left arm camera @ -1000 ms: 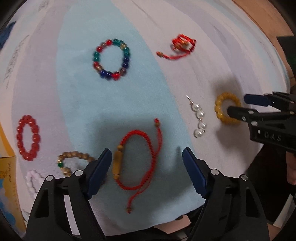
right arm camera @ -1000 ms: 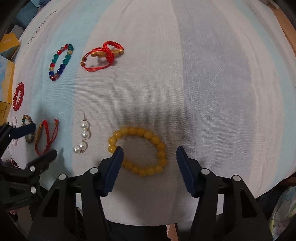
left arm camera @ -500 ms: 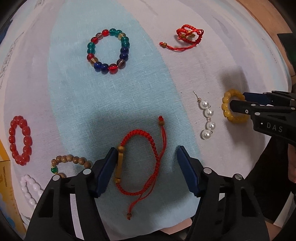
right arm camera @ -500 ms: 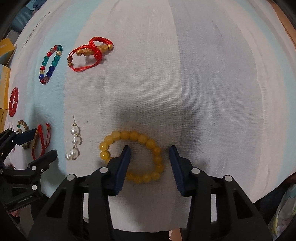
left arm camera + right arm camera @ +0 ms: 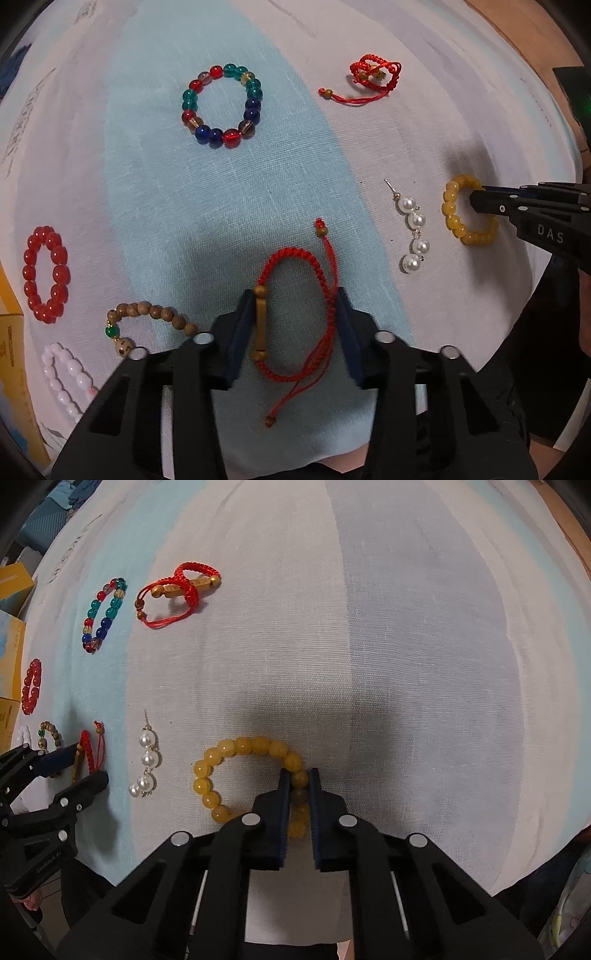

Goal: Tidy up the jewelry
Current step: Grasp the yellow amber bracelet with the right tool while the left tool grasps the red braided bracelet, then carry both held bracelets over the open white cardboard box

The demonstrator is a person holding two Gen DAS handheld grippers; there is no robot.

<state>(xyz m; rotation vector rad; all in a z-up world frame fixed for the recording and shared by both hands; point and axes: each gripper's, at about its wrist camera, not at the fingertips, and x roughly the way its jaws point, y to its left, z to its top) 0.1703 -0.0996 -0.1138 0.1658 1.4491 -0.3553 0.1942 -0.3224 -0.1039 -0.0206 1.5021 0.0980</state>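
Note:
My left gripper (image 5: 295,299) straddles a red cord bracelet (image 5: 295,317) with a wooden tube bead; its jaws touch the bracelet's two sides on the striped cloth (image 5: 166,184). My right gripper (image 5: 298,777) is shut on the right side of a yellow bead bracelet (image 5: 229,775), which still lies on the cloth; it also shows in the left wrist view (image 5: 461,221). A pearl earring (image 5: 412,229) lies between the two bracelets and shows in the right wrist view too (image 5: 146,764).
A multicolour bead bracelet (image 5: 221,105), a second red cord bracelet (image 5: 369,77), a red bead bracelet (image 5: 46,273), a brown wooden bead bracelet (image 5: 147,317) and a white bead bracelet (image 5: 62,376) lie on the cloth. Yellow boxes (image 5: 11,587) stand at the left edge.
Both grippers have moved forward and closed. The left jaws have narrowed onto the red cord bracelet. The right jaws have pinched the yellow bracelet's right side.

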